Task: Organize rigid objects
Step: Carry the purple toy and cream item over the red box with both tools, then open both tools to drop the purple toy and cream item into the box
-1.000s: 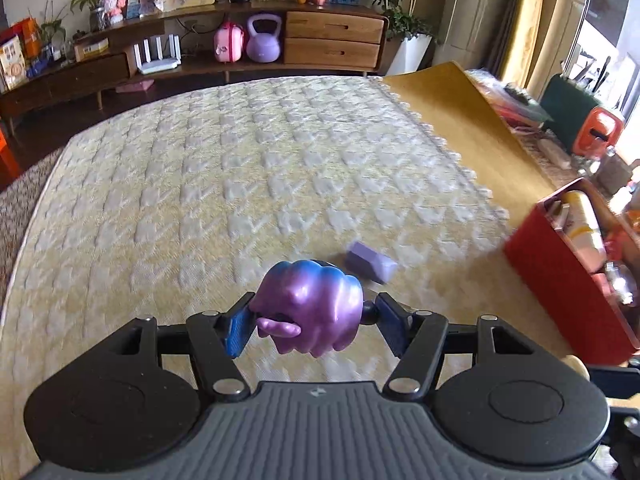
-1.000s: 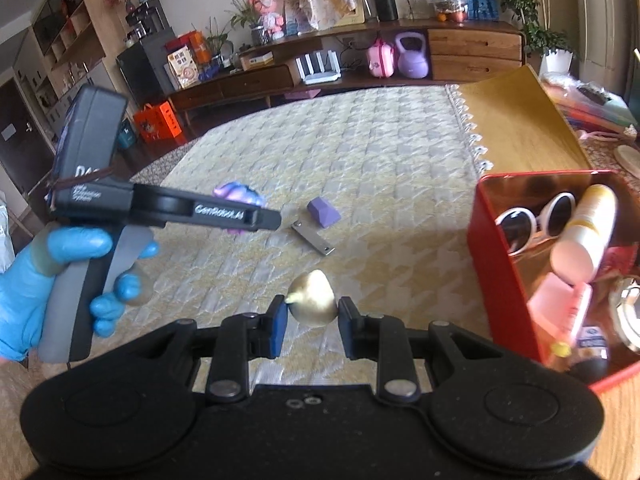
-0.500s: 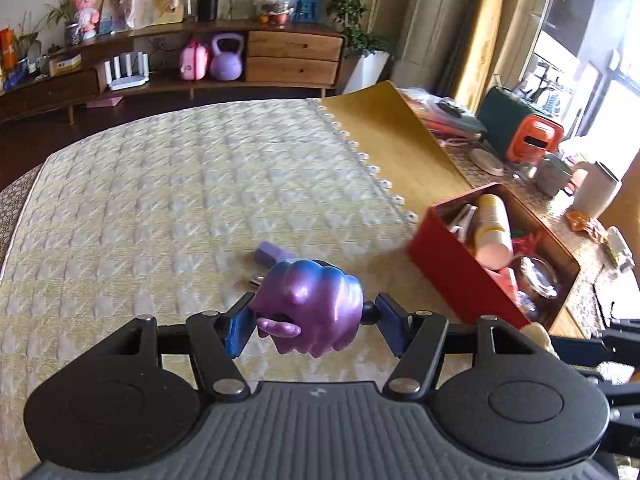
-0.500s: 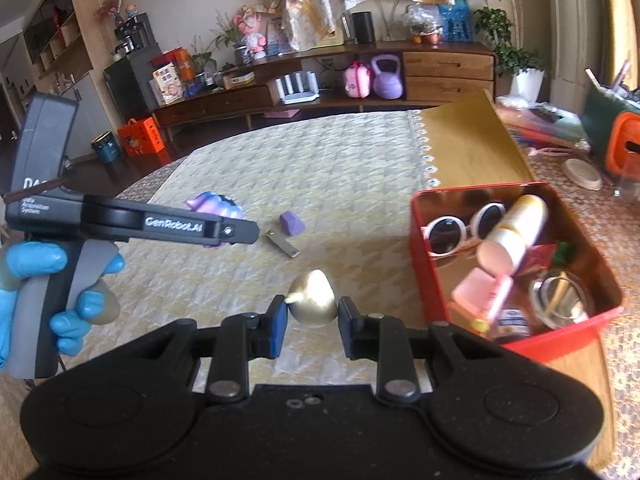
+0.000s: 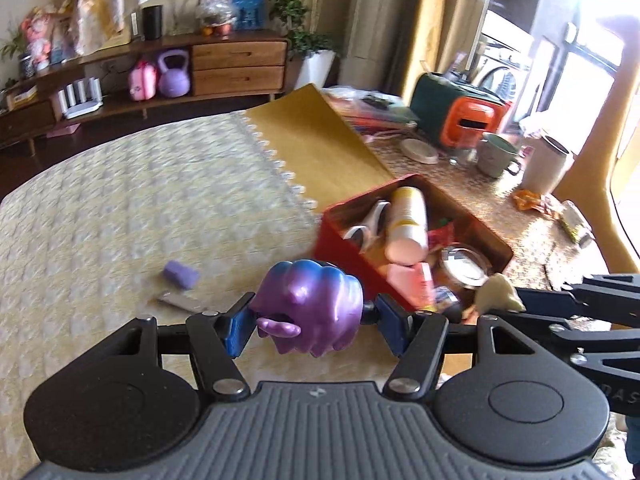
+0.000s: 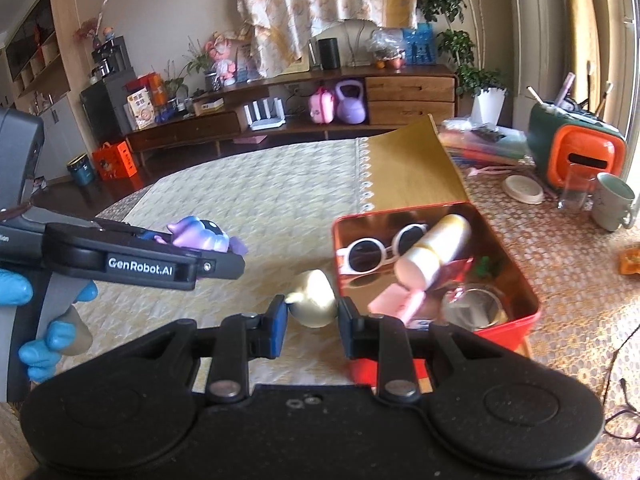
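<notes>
The purple figurine [image 5: 310, 306] is sitting clamped between the blue pads of the left tool [image 5: 312, 320], up off the counter [image 5: 120, 208] and just left of the red tin [image 5: 340, 240]. In the right wrist view that same toy is poking out above the left tool's arm, with a blue-gloved hand [image 6: 44, 320] wrapping the handle. The right tool [image 6: 313, 314] is squeezing a small gold teardrop piece [image 6: 314, 298], jaws nearly together, and it's hanging right at the near-left corner of the tin.

The tin is already holding white round sunglasses [image 6: 376, 248], a cream bottle with a pink cap [image 6: 434, 252], a pink flat case [image 6: 394, 304] and a round silvery thing [image 6: 476, 306] I can't quite make out.

Still lying on the quilted cloth, well left of the tin: a little lilac block [image 5: 181, 275] and a flat grey metal bar [image 5: 180, 301] just in front of it.
</notes>
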